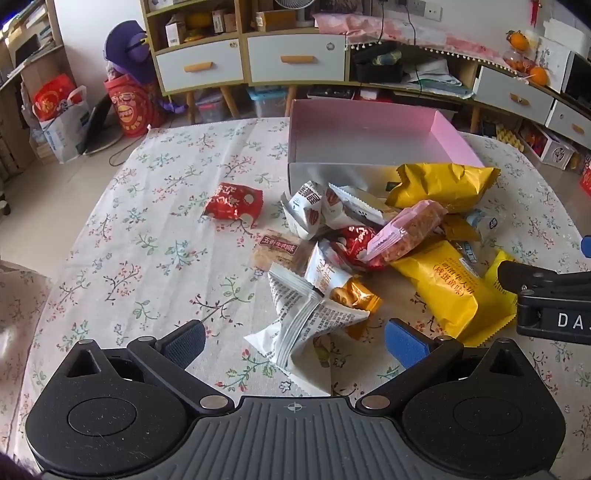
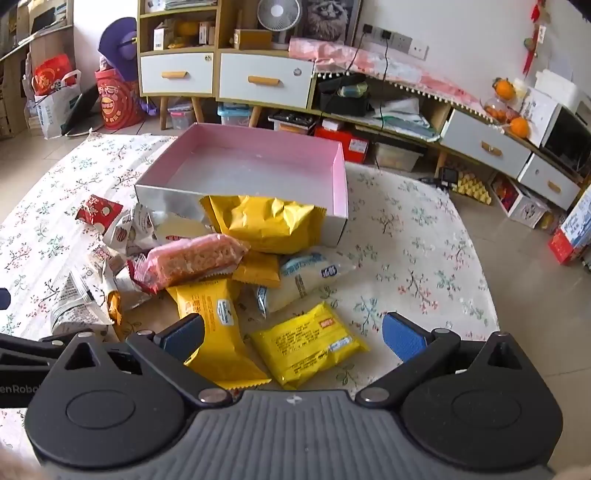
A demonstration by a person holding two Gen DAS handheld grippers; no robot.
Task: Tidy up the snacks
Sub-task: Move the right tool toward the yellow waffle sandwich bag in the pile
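A wooden cabinet (image 2: 221, 74) with white drawers lines the white wall (image 2: 461, 33); a desk fan (image 2: 277, 16) sits on it above the pale tiled floor (image 2: 517, 266).

Pink-lined box (image 1: 369, 129), yellow snack packets (image 2: 273, 221), white floral-print tablecloth (image 1: 166, 240).

Glossy crinkled foil on yellow snack packets (image 2: 269, 221); matt printed cloth over surface (image 1: 147, 258); smooth pink card box (image 2: 258, 162), silvery outside.
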